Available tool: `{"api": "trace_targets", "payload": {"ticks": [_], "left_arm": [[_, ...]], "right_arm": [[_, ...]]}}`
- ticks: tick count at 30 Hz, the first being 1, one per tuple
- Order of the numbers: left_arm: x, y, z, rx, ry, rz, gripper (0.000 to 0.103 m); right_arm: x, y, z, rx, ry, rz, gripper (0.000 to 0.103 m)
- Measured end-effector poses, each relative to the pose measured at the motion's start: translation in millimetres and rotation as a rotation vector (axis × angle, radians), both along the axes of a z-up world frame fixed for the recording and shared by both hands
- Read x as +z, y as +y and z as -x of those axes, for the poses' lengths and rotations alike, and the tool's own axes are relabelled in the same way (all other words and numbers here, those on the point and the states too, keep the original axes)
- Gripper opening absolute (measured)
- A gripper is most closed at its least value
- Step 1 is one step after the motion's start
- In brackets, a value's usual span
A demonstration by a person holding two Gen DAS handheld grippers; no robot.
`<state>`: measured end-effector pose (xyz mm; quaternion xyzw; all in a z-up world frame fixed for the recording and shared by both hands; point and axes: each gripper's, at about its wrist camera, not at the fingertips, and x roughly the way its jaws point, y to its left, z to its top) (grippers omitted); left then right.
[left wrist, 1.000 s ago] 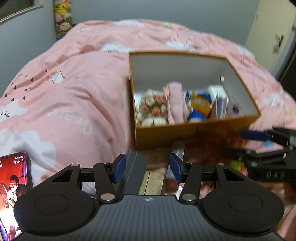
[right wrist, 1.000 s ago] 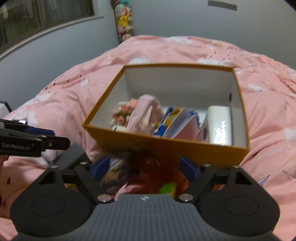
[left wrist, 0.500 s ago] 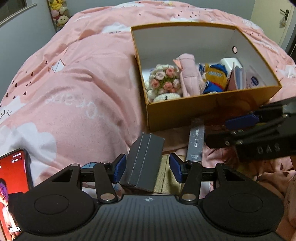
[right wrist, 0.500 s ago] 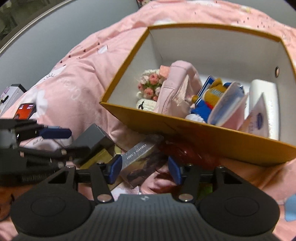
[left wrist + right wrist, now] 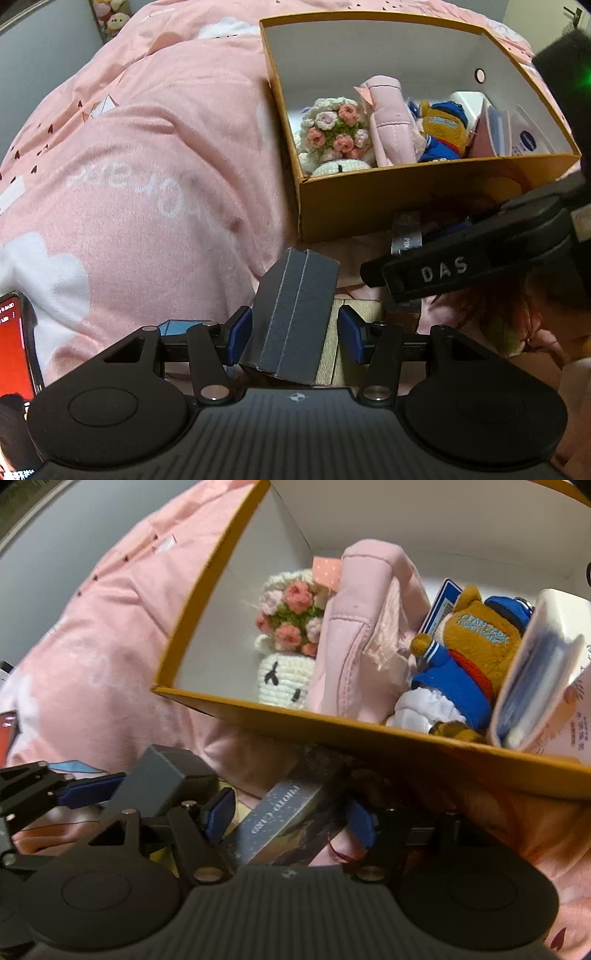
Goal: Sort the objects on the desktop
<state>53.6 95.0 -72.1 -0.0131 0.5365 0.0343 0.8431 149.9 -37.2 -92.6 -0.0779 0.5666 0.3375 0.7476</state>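
A dark grey box (image 5: 291, 314) stands tilted on the bed between the fingers of my left gripper (image 5: 294, 334). The jaws are open, with a small gap showing on the box's right side. Just to its right lies a long dark box printed PHOTO CARD (image 5: 284, 819). My right gripper (image 5: 290, 819) straddles it; its jaws are opening and the pads stand clear of the box. Beyond both sits an orange cardboard box (image 5: 369, 206) holding a crochet flower toy (image 5: 332, 133), a pink pouch (image 5: 388, 122) and a plush bear (image 5: 443, 129).
A pink duvet (image 5: 147, 166) covers the bed. A phone with a red screen (image 5: 14, 350) lies at the lower left. Something red and fluffy (image 5: 495, 306) lies under the right gripper's body. A yellowish flat item (image 5: 328, 362) lies beneath the grey box.
Both grippers have sunk toward the bed and tilted further down. The grey box now sits deeper between the left fingers. The right gripper shifted left over the photo card box.
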Motion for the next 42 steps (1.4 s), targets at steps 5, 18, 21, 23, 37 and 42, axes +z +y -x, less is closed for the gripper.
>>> {"api": "trace_targets", "payload": {"ticks": [5, 18, 21, 23, 37, 42], "left_arm": [[0.5, 5.3, -0.3, 0.021, 0.003, 0.020, 0.059], [-3.3, 4.7, -9.8, 0.078, 0.011, -0.025, 0.045], [-1.1, 6.7, -6.5, 0.084, -0.004, -0.020, 0.044], [1.6, 7.3, -5.2, 0.092, -0.021, -0.019, 0.041], [51.1, -3.7, 4.3, 0.092, -0.189, -0.005, 0.038], [79.1, -4.0, -1.0, 0.094, -0.258, 0.064, 0.038]], "right_arm": [[-3.2, -10.7, -3.2, -0.020, 0.042, -0.011, 0.060], [-11.2, -33.1, -4.8, -0.086, 0.104, 0.007, 0.042], [-5.4, -35.4, -3.0, -0.082, 0.100, -0.003, 0.034], [-0.3, -39.3, -2.6, -0.079, 0.101, -0.016, 0.028], [76.0, -71.9, -0.6, 0.048, 0.044, -0.233, 0.025], [111.7, -78.1, 0.1, 0.094, -0.002, -0.298, 0.025]]}}
